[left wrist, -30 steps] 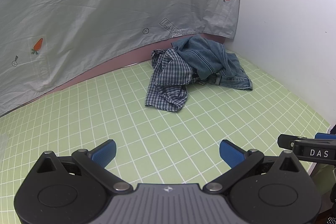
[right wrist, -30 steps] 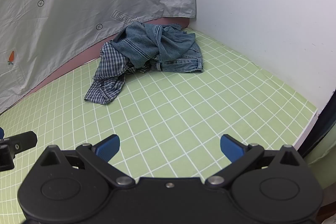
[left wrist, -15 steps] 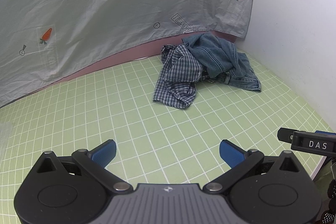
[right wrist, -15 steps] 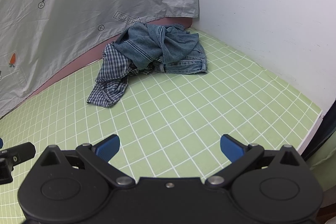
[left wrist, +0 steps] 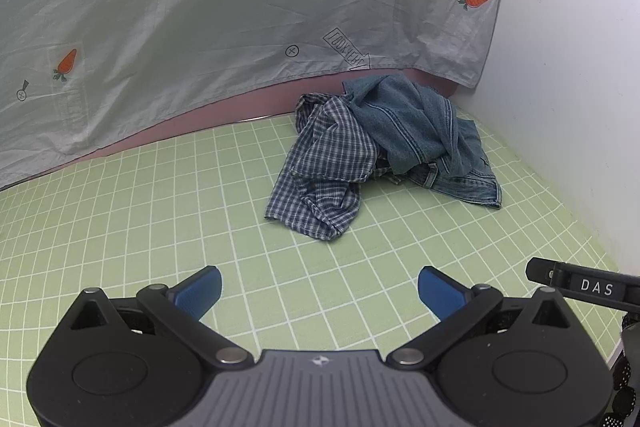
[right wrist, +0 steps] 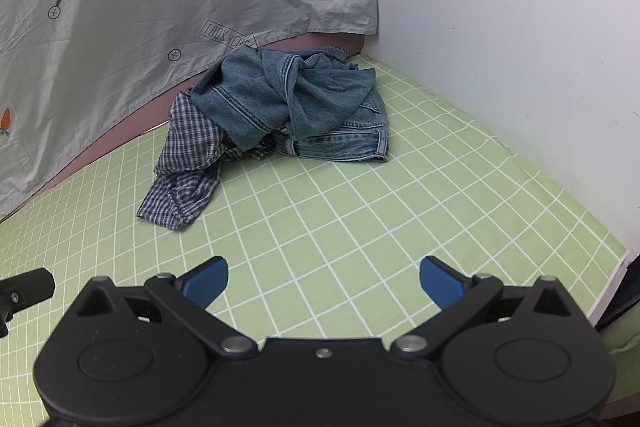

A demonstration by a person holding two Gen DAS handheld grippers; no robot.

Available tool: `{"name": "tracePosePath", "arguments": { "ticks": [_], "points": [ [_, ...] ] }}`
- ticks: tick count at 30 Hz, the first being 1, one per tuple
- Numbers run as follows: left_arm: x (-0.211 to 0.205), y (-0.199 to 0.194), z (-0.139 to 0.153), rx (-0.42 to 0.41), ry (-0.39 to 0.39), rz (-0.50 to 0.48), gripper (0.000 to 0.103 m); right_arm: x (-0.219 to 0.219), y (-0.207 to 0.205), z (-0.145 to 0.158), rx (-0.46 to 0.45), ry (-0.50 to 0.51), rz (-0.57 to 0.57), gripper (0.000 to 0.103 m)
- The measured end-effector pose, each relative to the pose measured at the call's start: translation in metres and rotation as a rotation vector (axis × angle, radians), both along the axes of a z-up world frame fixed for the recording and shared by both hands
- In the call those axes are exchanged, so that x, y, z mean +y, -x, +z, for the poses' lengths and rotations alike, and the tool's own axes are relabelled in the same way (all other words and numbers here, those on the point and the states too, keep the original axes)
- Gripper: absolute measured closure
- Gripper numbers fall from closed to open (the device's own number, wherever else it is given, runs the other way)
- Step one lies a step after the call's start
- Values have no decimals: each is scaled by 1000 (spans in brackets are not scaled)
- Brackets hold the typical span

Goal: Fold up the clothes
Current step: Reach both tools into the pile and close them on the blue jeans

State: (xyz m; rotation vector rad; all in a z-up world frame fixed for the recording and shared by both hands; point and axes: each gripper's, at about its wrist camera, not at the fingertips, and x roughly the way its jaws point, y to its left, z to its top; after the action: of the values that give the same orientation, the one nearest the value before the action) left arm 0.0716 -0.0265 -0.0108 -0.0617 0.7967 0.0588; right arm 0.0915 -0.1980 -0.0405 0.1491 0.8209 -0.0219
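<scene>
Both tongs hang spread wide and empty over the green grid mat (left wrist: 120, 211): left gripper (left wrist: 319, 290) at the bottom of its frame, right gripper (right wrist: 323, 279) likewise. Upper centre, a crumpled heap: blue-and-white checked shirt (left wrist: 324, 167) sprawling left, faded denim garment (left wrist: 420, 131) bunched over it, against the grey carrot-print sheet (left wrist: 240, 7).

Left gripper (left wrist: 319, 285) sits at 6 o'clock, blue pads spread wide with nothing between them, hovering over the green grid mat (left wrist: 160, 211). Up around 1 o'clock there's a crumpled plaid shirt (left wrist: 320, 179) with a denim garment (left wrist: 424, 135) heaped on it, touching. Grey carrot-print sheet (left wrist: 240, 7) hangs behind. At 4 o'clock, a bit of the right gripper (left wrist: 580, 283) labelled DAS pokes in.
</scene>
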Motion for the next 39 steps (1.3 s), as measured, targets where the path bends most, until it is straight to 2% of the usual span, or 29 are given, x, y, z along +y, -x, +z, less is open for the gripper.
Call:
{"name": "tracePosePath", "arguments": {
  "ticks": [5, 12, 16, 22, 25, 28, 32, 33, 35, 36, 39],
  "points": [
    [-1, -42, -3, 4, 5, -22, 0, -13, -34, -10, 15, -15, -39, 0],
    [-4, -141, -1, -17, -33, -46, 2, -32, -108, -30, 46, -20, -105, 0],
    [-10, -204, -6, -6, -49, -85, 8, -57, -162, -44, 64, 1, -142, 0],
    [-29, -291, -19, -25, -34, -163, 20, -99, -241, -57, 28, 12, -175, 1],
    [-39, -333, -28, -28, -21, -206, 25, -107, -277, -67, 25, 20, -183, 7],
    [-50, -367, -41, -14, 11, -250, 25, -113, -308, -82, 32, -24, -190, 9],
    [-58, -396, -54, -1, 67, -264, 26, -114, -340, -102, 47, -65, -195, 11],
    [-59, -400, -58, 9, 80, -258, 28, -113, -346, -106, 49, -68, -199, 11],
    [-59, -409, -65, 33, 101, -243, 39, -113, -354, -112, 51, -92, -207, 9],
    [-59, -410, -68, 38, 103, -237, 40, -115, -357, -114, 44, -111, -219, 9],
    [-63, -409, -72, 33, 79, -237, 48, -120, -363, -120, 40, -189, -241, 12]
  ]
}}
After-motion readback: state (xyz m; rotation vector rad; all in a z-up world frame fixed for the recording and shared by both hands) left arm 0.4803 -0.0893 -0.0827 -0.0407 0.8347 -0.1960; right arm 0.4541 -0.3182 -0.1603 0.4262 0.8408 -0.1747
